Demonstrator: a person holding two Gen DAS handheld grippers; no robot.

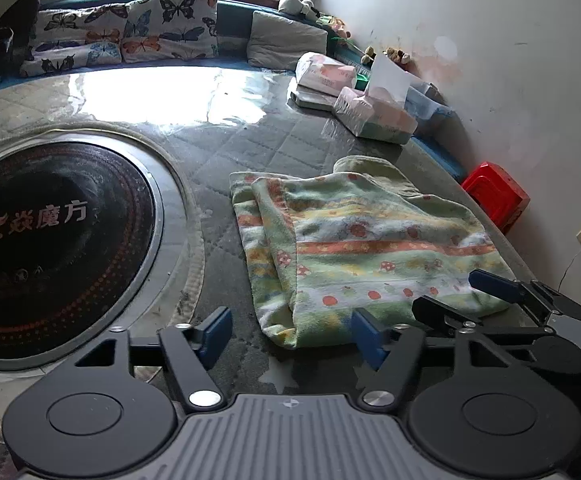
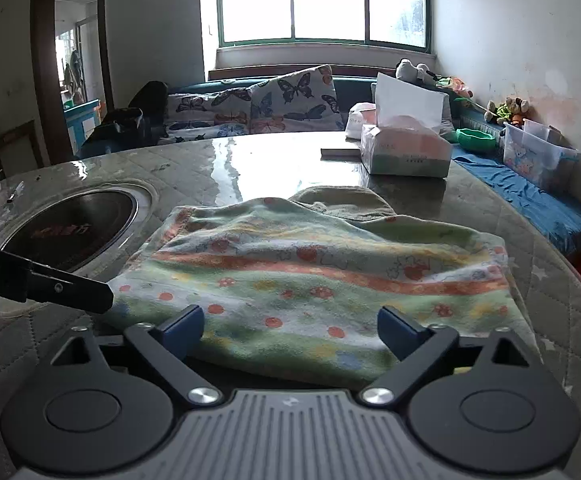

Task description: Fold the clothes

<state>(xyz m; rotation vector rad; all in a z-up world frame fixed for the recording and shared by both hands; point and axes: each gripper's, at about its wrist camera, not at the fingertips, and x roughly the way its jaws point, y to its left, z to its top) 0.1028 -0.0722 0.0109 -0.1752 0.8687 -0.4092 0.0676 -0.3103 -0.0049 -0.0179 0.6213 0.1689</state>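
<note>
I see the round table filling both views, its quilted grey-green cover under a glossy clear sheet that throws back the window light. Set into it is a large black induction hob ringed in steel, lying to the left of the cloth from my left camera and up-left of it from my right camera. The thing I am working on, a green patterned garment with orange stripes and small red dots, lies folded over on the table's right half, well apart from the hob's rim; from my right camera it spreads across the middle of the frame, with a plain khaki part poking out at its far edge. My left gripper is spread wide with nothing between its blue pads, hovering at the garment's near corner, its right fingertip over the hem. My right gripper is also spread wide and holds nothing, straddling the near edge of the cloth; in the left view I see it at the garment's lower right corner. Beyond the cloth stands a pink tissue pack with a sheet sticking up, and a red plastic stool sits by the wall.
</note>
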